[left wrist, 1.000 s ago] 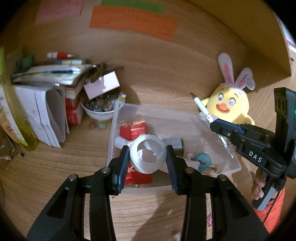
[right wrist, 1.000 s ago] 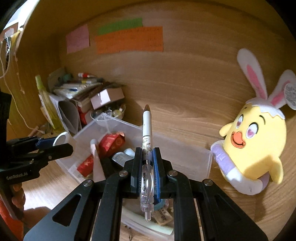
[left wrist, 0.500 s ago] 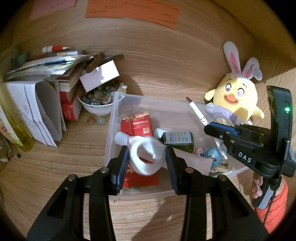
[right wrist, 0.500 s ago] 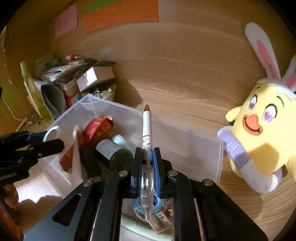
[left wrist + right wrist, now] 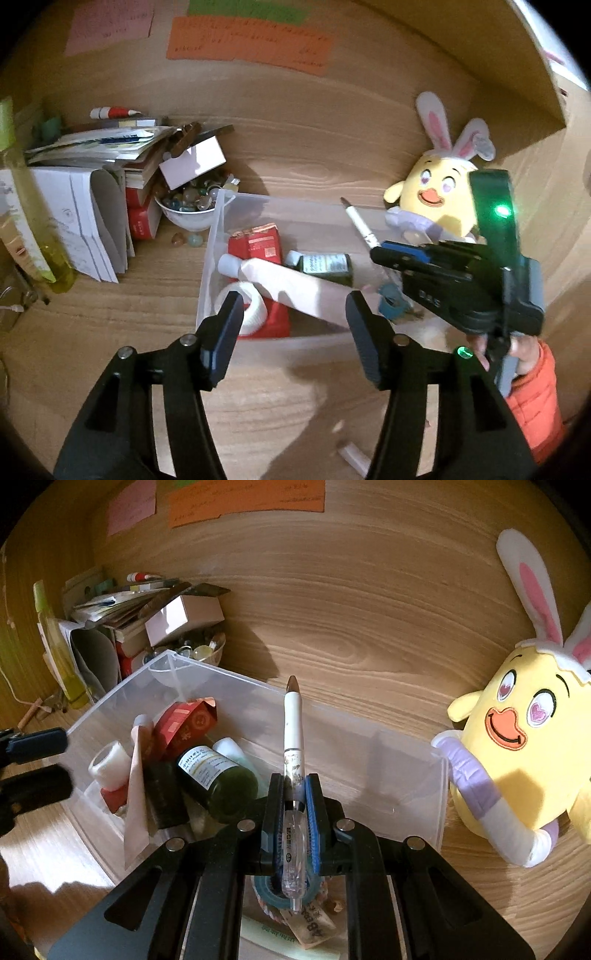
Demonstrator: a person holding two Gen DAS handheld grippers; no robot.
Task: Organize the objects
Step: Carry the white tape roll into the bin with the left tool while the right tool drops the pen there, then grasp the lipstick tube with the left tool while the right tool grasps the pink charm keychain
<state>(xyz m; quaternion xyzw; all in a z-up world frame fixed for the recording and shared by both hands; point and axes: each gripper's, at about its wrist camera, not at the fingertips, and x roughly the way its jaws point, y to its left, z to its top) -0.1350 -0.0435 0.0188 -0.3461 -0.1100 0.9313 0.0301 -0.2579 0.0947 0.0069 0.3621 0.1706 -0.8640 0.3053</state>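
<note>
1. A white pen (image 5: 293, 734) is clamped between the closed jaws of the right gripper (image 5: 294, 808), its tip pointed away from the camera.
2. The pen is held above a clear plastic bin (image 5: 406, 760) set on a wooden desk (image 5: 369, 627).
3. A dark green bottle (image 5: 218, 779), a red carton (image 5: 188, 727) and a white tape roll (image 5: 109, 764) are seen lying in the bin.
4. A yellow plush chick (image 5: 517, 760) is seen just beside the bin's right end.
5. The left gripper (image 5: 37, 760) is seen at the bin's left edge.

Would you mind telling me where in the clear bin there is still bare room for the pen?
The clear bin is bare along its right end, beside the plush chick. Its left end is crowded: red box, green bottle, tape roll.
</note>
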